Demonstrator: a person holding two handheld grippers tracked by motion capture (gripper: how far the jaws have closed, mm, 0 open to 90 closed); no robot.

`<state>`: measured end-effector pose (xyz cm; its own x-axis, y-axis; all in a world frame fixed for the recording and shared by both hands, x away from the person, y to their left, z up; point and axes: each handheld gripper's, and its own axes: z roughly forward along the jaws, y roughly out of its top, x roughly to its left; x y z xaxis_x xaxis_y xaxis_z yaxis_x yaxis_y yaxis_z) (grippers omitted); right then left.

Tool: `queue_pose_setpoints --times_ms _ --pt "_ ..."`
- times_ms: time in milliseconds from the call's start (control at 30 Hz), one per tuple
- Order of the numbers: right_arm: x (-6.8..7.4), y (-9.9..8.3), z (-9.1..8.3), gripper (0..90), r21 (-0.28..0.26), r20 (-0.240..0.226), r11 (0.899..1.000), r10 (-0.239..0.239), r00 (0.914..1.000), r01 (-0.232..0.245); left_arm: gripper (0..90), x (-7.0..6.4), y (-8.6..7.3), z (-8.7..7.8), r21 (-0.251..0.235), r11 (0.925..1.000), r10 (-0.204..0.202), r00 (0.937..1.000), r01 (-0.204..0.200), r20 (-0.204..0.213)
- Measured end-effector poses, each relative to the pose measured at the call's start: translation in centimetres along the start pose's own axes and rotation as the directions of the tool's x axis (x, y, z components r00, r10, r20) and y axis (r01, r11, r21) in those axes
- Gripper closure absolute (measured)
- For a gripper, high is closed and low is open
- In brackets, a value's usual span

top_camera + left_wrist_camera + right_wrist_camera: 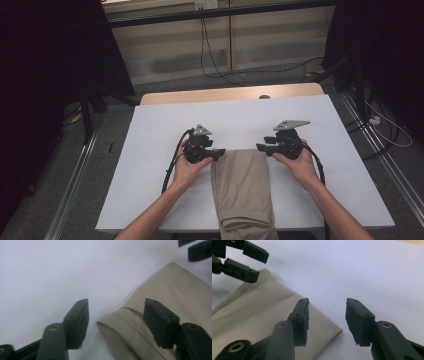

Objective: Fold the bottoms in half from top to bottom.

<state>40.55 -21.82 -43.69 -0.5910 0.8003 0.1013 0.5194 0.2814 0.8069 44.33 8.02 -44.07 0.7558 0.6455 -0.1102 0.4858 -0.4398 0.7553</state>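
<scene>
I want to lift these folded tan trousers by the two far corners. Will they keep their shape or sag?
The trousers will probably sag between the grips: they look like thin woven cloth lying flat and limp. The fold may fall open, since the layers at the hemmed corner look loose. They seem light, and part already hangs over the table edge, so the rest may drag.

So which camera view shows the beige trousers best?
The high view: the folded trousers lie whole along the white table, from between both grippers down to the near edge. The left gripper view gives just one hemmed corner between its open jaws. The right gripper view gives the other corner, partly behind one jaw.
</scene>
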Motion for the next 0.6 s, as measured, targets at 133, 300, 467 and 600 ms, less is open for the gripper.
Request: queue_pose_setpoints --times_ms 133,300,467,600 --pt "0.0 -0.5 1.4 52.6 0.037 0.006 0.999 0.003 1.0000 -0.003 45.5 0.7 -0.6 0.5 0.045 0.9989 -0.015 0.9998 0.015 0.011" --pt "-0.1 -1.1 2.6 50.9 0.098 0.020 0.995 -0.016 0.9997 0.013 50.5 1.0 -1.2 0.8 0.077 0.9970 0.008 0.9999 -0.009 0.007" --pt "-0.3 -1.6 2.3 50.1 0.094 0.007 0.996 0.004 1.0000 -0.005 59.9 1.3 -1.8 0.2 0.056 0.9980 -0.030 0.9990 0.029 0.032" --pt "-0.3 -1.7 2.0 58.8 0.104 -0.007 0.995 0.003 1.0000 -0.002 63.8 1.5 -1.9 0.0 0.031 0.9980 -0.056 0.9972 0.055 0.049"
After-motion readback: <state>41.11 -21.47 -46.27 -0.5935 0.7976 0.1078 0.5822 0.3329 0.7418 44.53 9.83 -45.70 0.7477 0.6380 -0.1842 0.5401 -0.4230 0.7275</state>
